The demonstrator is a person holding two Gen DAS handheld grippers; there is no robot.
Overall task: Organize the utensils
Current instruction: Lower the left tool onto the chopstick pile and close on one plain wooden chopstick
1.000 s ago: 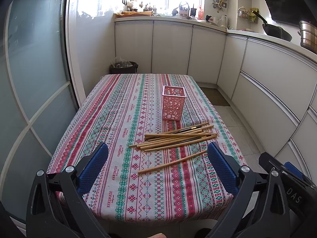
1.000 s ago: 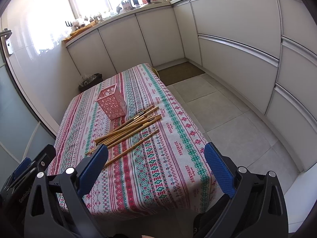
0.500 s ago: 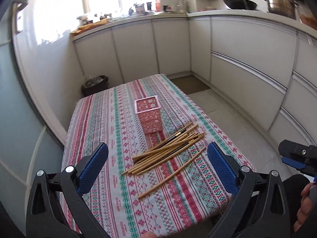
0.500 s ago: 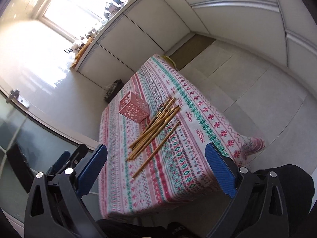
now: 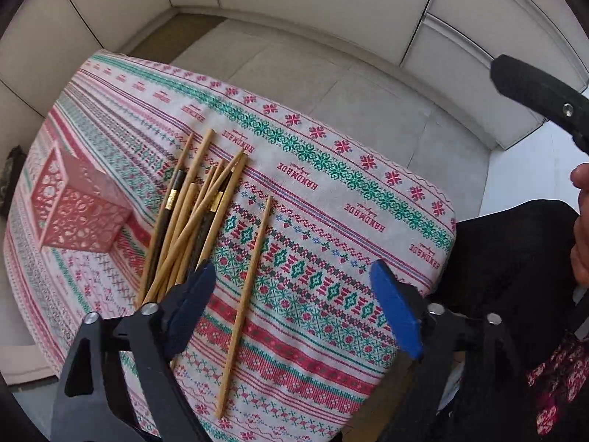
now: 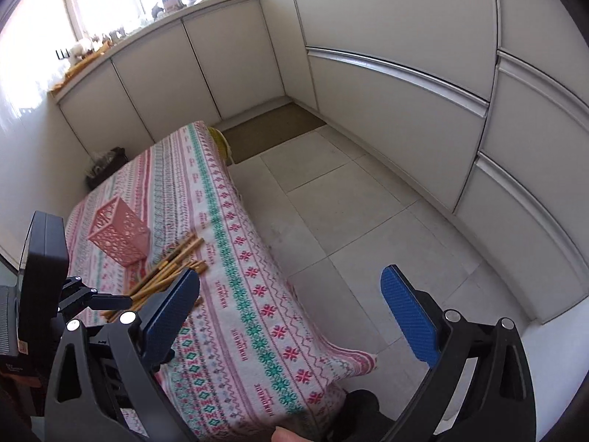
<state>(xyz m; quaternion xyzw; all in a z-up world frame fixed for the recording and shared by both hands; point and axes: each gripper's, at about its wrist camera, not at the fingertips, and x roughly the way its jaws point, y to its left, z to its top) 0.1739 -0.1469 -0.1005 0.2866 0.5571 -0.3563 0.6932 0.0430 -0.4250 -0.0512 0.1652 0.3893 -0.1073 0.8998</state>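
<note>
Left gripper (image 5: 294,313), jaws just narrowing and holding nothing, is straddling lone chopstick (image 5: 248,283) at lower centre; should be centring before pinching. Right gripper (image 6: 294,316) is gaping empty.

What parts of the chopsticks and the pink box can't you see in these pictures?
- Pile of chopsticks: near ends hidden behind the left gripper finger, left wrist view.
- Pink holder: inside hidden, blurred, seen from the side.
- Lone chopstick: hidden behind the right gripper finger, right wrist view.

Wooden chopsticks (image 5: 246,287), woven tablecloth (image 5: 331,228)
</note>
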